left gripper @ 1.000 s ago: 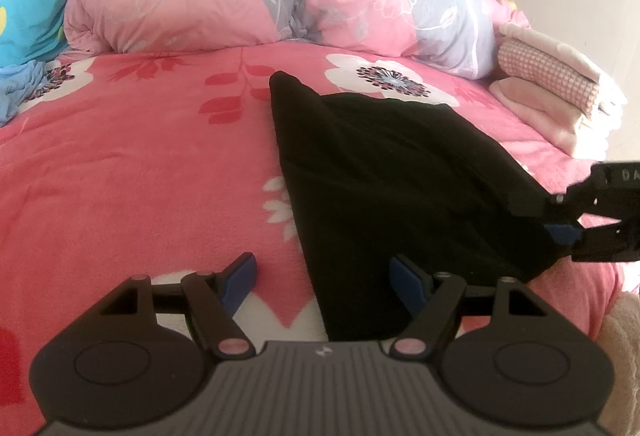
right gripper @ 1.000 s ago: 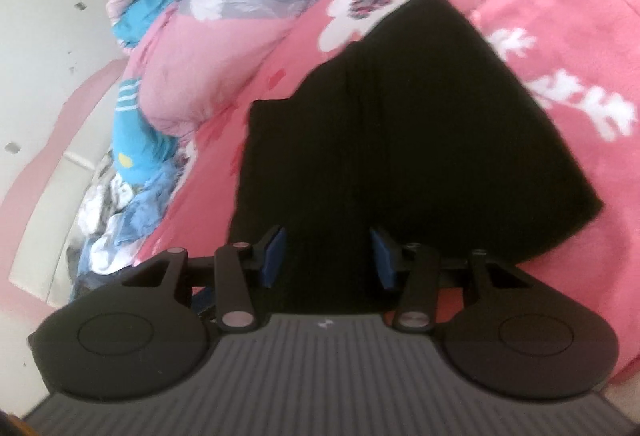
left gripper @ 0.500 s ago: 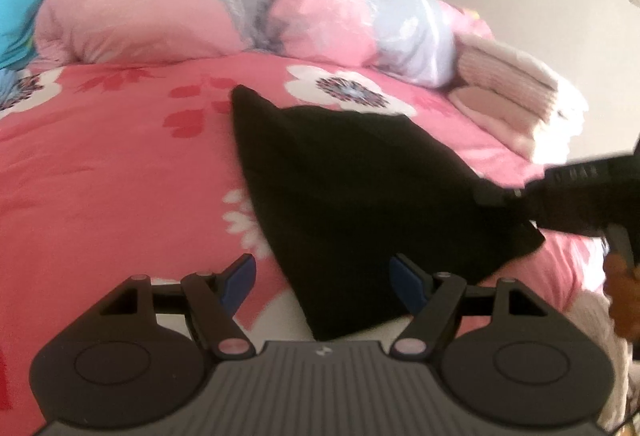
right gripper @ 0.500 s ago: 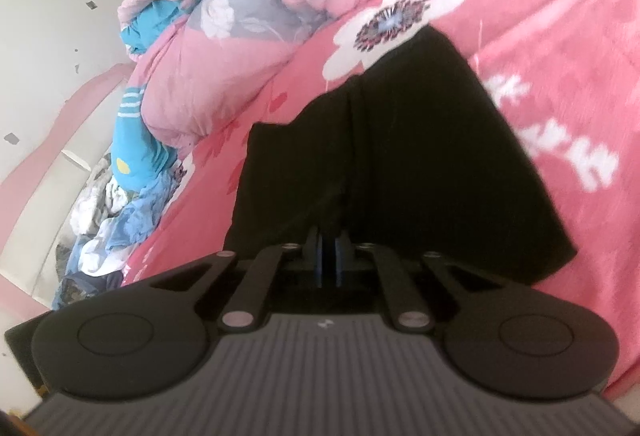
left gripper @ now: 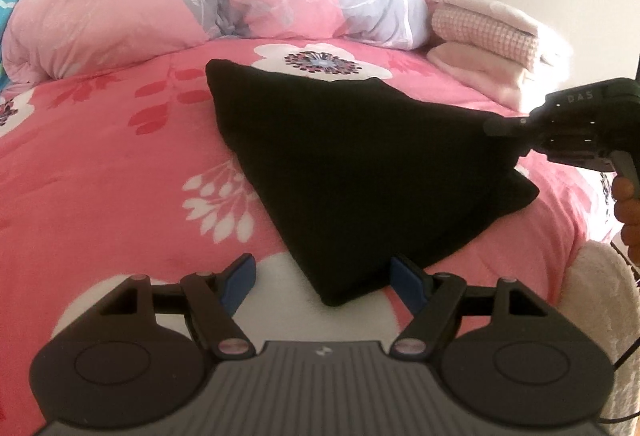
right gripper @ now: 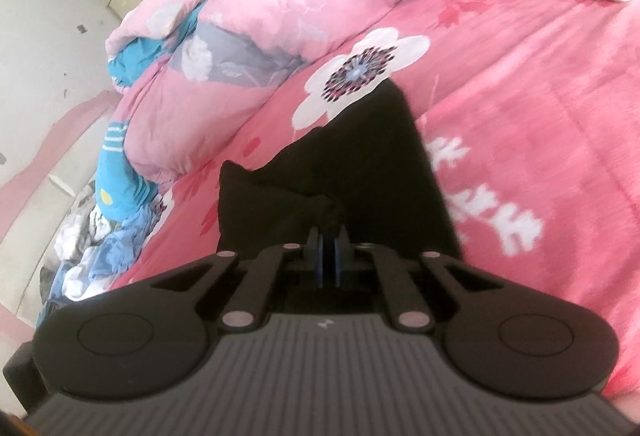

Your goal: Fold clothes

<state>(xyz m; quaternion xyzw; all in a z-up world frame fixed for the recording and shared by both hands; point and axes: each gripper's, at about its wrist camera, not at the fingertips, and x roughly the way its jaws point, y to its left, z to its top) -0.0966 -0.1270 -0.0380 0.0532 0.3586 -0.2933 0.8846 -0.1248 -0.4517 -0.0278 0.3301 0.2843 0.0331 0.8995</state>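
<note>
The black garment (left gripper: 360, 172) lies on the pink floral bedspread (left gripper: 100, 176), partly folded into a rough triangle. In the left wrist view it fills the middle, one corner reaching to 11 o'clock near the white flower and its near tip pointing to 6 o'clock.

The right gripper (right gripper: 328, 236) has its pads pressed together on a bunched pinch of the garment's edge. In the left wrist view that gripper (left gripper: 496, 126) comes in from 3 o'clock, and the cloth there rises off the bed into a ridge. The hand (left gripper: 628, 212) holding it shows at the right rim.

The left gripper (left gripper: 322, 272) stands with its pads well apart, empty. The garment's near tip lies between them, touching neither as far as can be seen.

Judging from this, the step in hand is a fold: the right side has taken its corner and begun lifting, while the left side has not yet taken hold. The next move likely calls for the left gripper to close on the near tip, then for both to carry the edge across toward 11 o'clock and lay it flat. Lifting one-handed could drag the cloth askew.

A folded pale stack (left gripper: 492, 44) sits at 2 o'clock, a quilt (left gripper: 120, 8) at 12.
</note>
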